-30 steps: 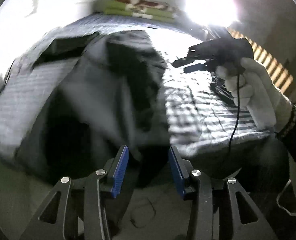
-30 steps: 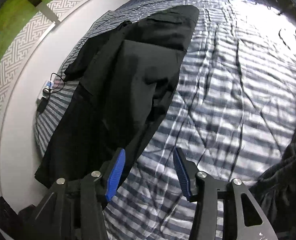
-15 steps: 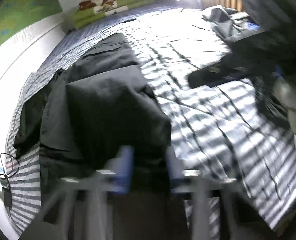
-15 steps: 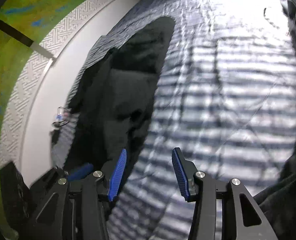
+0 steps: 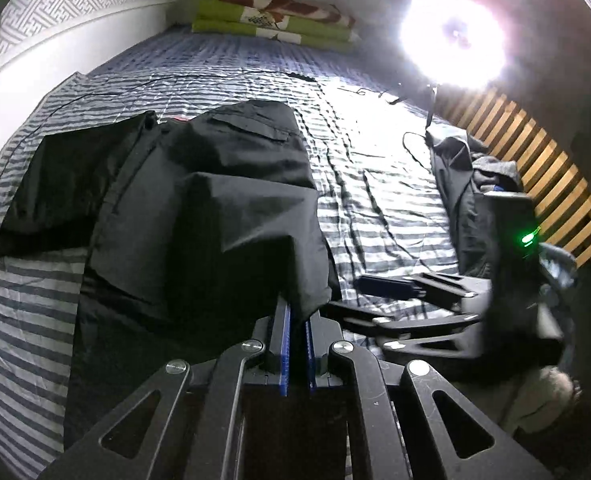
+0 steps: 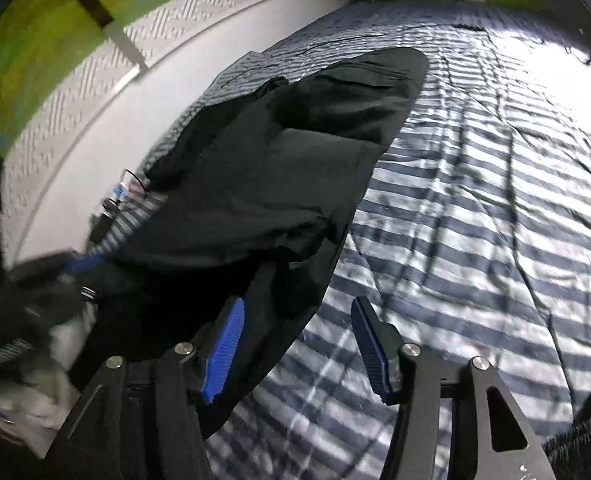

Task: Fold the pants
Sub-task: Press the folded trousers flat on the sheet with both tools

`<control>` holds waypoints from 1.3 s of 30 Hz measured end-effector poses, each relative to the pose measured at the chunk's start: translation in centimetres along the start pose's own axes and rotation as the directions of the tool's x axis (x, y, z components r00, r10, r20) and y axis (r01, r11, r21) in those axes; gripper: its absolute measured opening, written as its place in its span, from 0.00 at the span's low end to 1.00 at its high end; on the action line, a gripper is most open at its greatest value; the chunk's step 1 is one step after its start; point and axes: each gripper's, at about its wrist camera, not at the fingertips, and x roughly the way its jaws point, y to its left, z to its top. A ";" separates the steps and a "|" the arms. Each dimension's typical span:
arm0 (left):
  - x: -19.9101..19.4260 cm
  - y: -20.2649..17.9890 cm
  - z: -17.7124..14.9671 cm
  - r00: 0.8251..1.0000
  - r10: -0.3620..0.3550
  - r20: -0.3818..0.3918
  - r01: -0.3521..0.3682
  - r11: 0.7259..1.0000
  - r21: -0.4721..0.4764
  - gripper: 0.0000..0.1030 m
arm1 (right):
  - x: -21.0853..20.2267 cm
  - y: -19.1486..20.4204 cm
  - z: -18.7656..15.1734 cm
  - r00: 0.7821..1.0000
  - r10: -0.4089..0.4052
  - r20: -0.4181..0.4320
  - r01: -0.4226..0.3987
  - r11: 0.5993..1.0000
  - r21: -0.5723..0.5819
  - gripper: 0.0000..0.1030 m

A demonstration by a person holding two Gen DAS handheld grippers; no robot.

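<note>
Pants (image 5: 215, 216): black, lying lengthwise on the striped bed (image 5: 375, 184), partly folded, with one layer doubled back over the rest.

Nearest the left camera, the left tongs (image 5: 295, 320) are closed on the near edge of that top layer; dark cloth sits between the blue pads. The grip appears narrow, so any pull should be slow and low to keep the hem from slipping out.

Beside them, the right tongs (image 6: 295, 336) are opening. In the right view the pants' near right edge lies across the gap, but the pads do not press it. Judgement: this side needs its own hold on the same layer, level with the left grip, before the fold is carried forward; otherwise the cloth will skew.

Further out, the waist end with its pocket flap (image 5: 255, 128) lies flat and should serve as the alignment mark. A thin cable (image 5: 95, 94) crosses the bed beyond it; keep the fold short of it.

At the far end, folded bedding (image 5: 275, 20) lies against the wall.
</note>
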 end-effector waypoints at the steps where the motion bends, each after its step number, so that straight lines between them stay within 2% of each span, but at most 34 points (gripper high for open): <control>1: -0.1 -0.1 0.1 1.000 -0.001 0.002 0.001 1.000 0.006 0.05 | 0.4 0.4 0.2 1.000 -0.009 0.007 0.009 1.000 -0.016 0.53; 6: -0.4 -0.4 0.2 1.000 -0.014 0.008 0.014 1.000 0.014 0.05 | 2.3 1.6 1.1 0.994 -0.097 0.057 0.100 0.994 -0.054 0.54; 11: -1.0 -0.3 0.2 1.000 -0.015 0.017 0.015 1.000 0.003 0.05 | 3.3 0.8 2.2 0.981 -0.175 0.084 0.179 0.983 -0.039 0.54; 12: -0.9 -0.3 0.1 1.000 -0.021 0.012 0.021 1.000 0.000 0.05 | 3.0 -0.1 2.3 0.982 -0.172 0.079 0.172 0.985 0.009 0.47; 13: -0.7 -0.5 -0.1 1.000 -0.029 -0.008 0.029 1.000 0.004 0.08 | 2.7 -1.2 2.2 0.990 -0.125 0.065 0.122 0.991 0.057 0.32; 14: -0.2 -0.9 -0.5 0.997 -0.048 -0.057 0.049 0.999 0.016 0.10 | 2.3 -2.6 2.1 0.997 -0.065 0.038 0.060 0.991 0.117 0.23; 15: -0.1 -1.1 -0.7 0.995 -0.055 -0.083 0.057 0.998 0.022 0.16 | 1.8 -4.1 1.9 0.999 -0.044 0.022 0.039 0.983 0.181 0.12; 16: -0.3 -1.3 -1.2 0.995 -0.053 -0.089 0.056 0.998 0.032 0.18 | 1.6 -5.2 1.8 0.999 -0.027 0.016 0.023 0.975 0.222 0.12; 18: -2.4 -1.2 -2.5 0.998 -0.031 -0.060 0.035 0.998 0.061 0.26 | 1.5 -7.5 1.4 0.998 0.057 0.002 -0.054 0.943 0.329 0.12; 20: -4.9 0.3 -3.6 1.000 -0.012 -0.019 0.013 0.999 0.037 0.35 | 1.8 -8.3 1.2 0.996 0.086 -0.011 -0.075 0.924 0.375 0.13; 23: -9.9 4.5 -6.7 0.989 0.136 0.049 -0.136 0.991 -0.010 0.41 | 1.6 -8.6 1.0 0.996 0.089 -0.008 -0.079 0.921 0.381 0.20; 25: -12.6 8.2 -9.4 0.976 0.215 0.045 -0.212 0.975 -0.064 0.47 | 0.9 -9.1 0.6 0.995 0.099 -0.013 -0.085 0.912 0.402 0.21; 27: -14.8 12.0 -12.4 0.960 0.278 0.033 -0.271 0.952 -0.144 0.51 | -0.9 -9.2 0.1 1.000 0.013 -0.009 -0.009 0.920 0.391 0.23; 29: -16.0 14.8 -15.1 0.963 0.267 0.020 -0.257 0.942 -0.217 0.52 | -3.4 -8.4 -0.7 0.997 -0.071 0.016 0.060 0.926 0.373 0.26; 31: -16.3 16.7 -17.0 0.972 0.235 0.015 -0.223 0.938 -0.266 0.52 | -5.4 -6.9 -1.9 0.999 -0.003 0.044 -0.013 0.929 0.371 0.34; 32: -16.0 17.0 -17.7 0.979 0.205 0.013 -0.193 0.942 -0.275 0.53 | -6.3 -5.4 -3.1 0.995 0.083 0.055 -0.098 0.924 0.369 0.38; 33: -15.6 17.2 -18.3 0.985 0.170 0.008 -0.161 0.947 -0.278 0.53 | -6.6 -4.4 -3.8 0.990 0.130 0.055 -0.141 0.923 0.358 0.47; 34: -15.1 17.0 -18.7 0.989 0.150 0.002 -0.144 0.951 -0.274 0.53 | -6.8 -2.5 -4.7 0.983 0.182 0.041 -0.185 0.926 0.329 0.51; 36: -14.3 16.3 -19.3 0.993 0.115 -0.008 -0.113 0.962 -0.248 0.53 | -6.4 1.2 -6.2 0.980 0.198 -0.012 -0.188 0.948 0.257 0.51; 39: -14.0 15.1 -20.0 0.997 0.074 0.001 -0.072 0.972 -0.224 0.53 | -4.4 5.0 -7.7 0.982 0.163 -0.096 -0.145 0.974 0.171 0.51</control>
